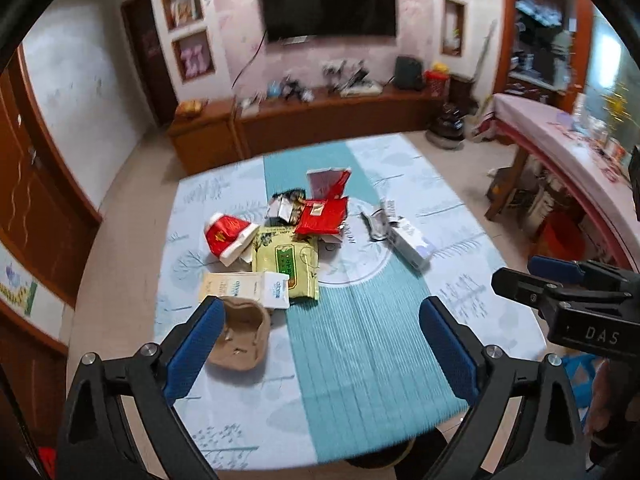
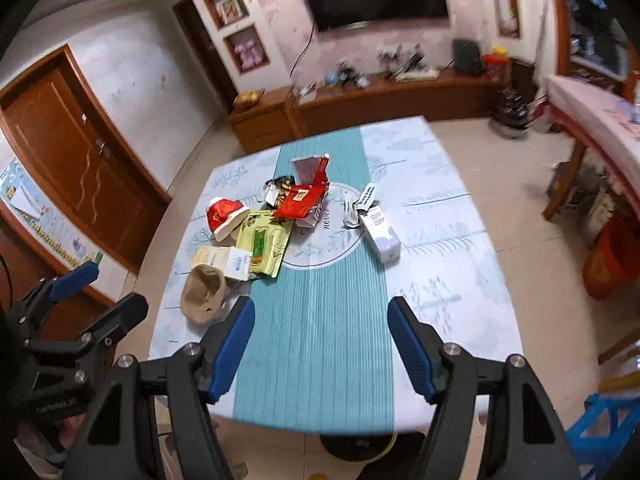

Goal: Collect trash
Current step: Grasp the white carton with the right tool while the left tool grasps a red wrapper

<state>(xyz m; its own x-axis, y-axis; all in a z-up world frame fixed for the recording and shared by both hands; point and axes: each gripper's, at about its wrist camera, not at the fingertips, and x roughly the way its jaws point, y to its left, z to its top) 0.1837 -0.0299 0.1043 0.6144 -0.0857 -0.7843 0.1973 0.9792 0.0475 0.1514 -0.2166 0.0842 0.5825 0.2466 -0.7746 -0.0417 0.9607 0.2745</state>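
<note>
A: Where does the trash lie?

B: On the table [image 1: 460,292], left of its middle: a brown paper cup holder [image 1: 240,340] nearest the near edge, a red-and-white wrapper [image 1: 226,236], a green packet [image 1: 288,268], a red pouch [image 1: 322,216]; right of the middle, a white carton [image 1: 412,242].

A: And the claws?

B: The left gripper [image 1: 320,344] is spread wide, holding nothing. The right gripper [image 2: 320,344] is spread and empty too, above the near edge.

Clutter on the TV cabinet [image 1: 320,80] blurs beyond telling; the television [image 1: 328,4] loses its top to the frame; print on the green packet [image 2: 262,246] stays unreadable.
</note>
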